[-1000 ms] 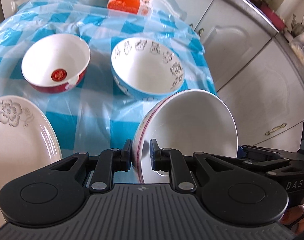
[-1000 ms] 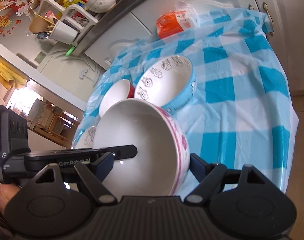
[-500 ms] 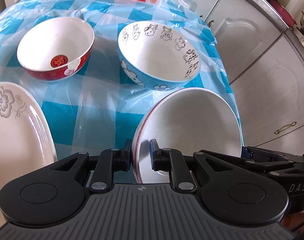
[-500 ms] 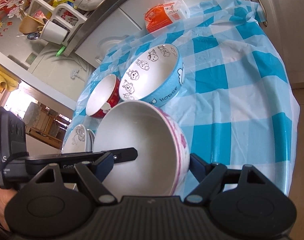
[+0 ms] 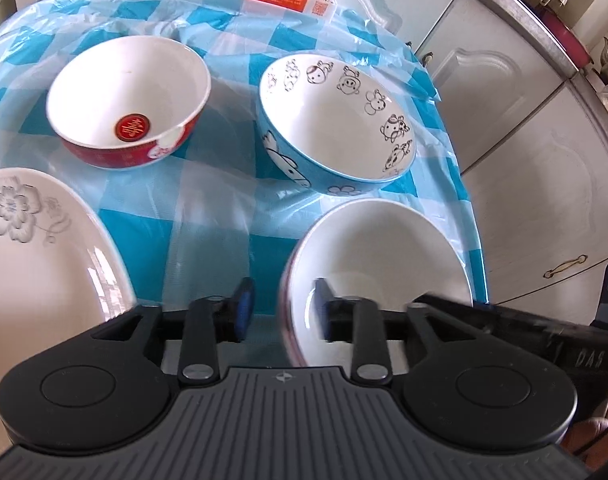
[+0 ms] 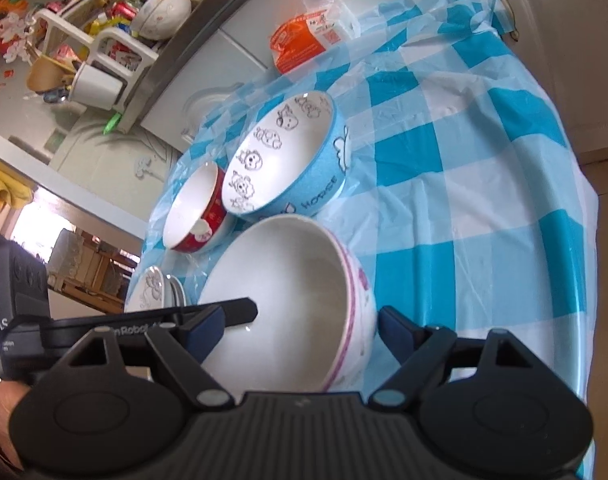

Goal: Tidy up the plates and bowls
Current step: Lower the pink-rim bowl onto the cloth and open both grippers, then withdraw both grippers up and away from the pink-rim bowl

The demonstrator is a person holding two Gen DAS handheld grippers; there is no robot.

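The pink-rimmed bowl [image 5: 384, 272] sits at the desk's [image 5: 207, 216] near edge. The left hand-held gripper [image 5: 281, 308] has just been opening, its fingers straddling the rim loosely. The right hand-held gripper [image 6: 299, 326], widening too, brackets the bowl without touching. The blue bowl [image 5: 336, 124] lies at twelve o'clock, closest.

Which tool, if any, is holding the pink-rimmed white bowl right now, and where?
Neither. The left tool has just opened astride the pink-rimmed white bowl's near rim; the right tool, just widening, straddles it without pressing.
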